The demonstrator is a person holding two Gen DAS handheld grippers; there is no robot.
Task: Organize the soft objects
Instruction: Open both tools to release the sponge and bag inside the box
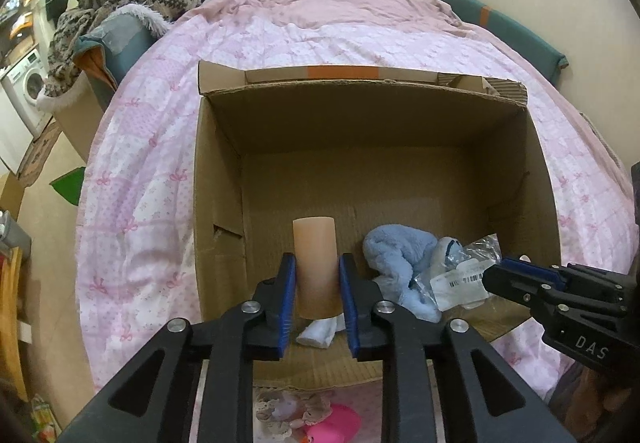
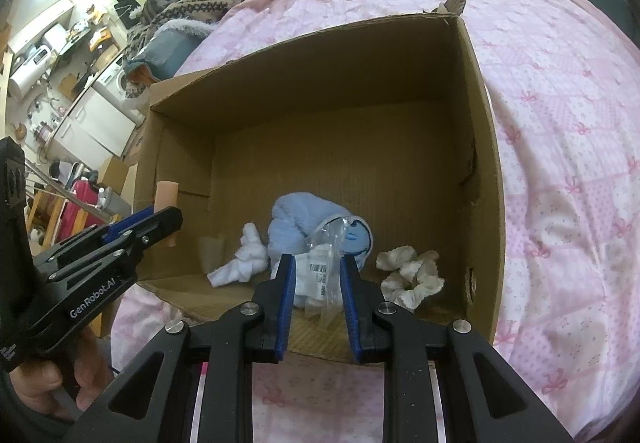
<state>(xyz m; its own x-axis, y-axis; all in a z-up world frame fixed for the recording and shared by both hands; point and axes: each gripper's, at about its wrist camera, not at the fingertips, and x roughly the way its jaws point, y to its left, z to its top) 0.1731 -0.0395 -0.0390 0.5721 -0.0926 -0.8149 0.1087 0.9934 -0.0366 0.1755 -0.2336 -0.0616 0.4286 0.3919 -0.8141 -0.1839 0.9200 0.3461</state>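
1. A peach cylinder (image 1: 314,263) stands upright near the left front corner of the box (image 1: 360,123).
2. The left tool (image 1: 317,259) is released: its pads flank the cylinder, with a thin gap at the right pad.
3. The right tool (image 2: 316,261) is clenched on a clear bag (image 2: 320,271), which lies against a blue plush (image 1: 396,255).
4. A white cloth (image 2: 244,263) and a cream ruffle (image 2: 412,275) lie on the box floor.
5. The box sits on a pink bed (image 1: 152,163).

Peach cylinder (image 1: 314,267), pale-blue plush (image 1: 400,259) — pink bow-print quilt (image 1: 152,147).
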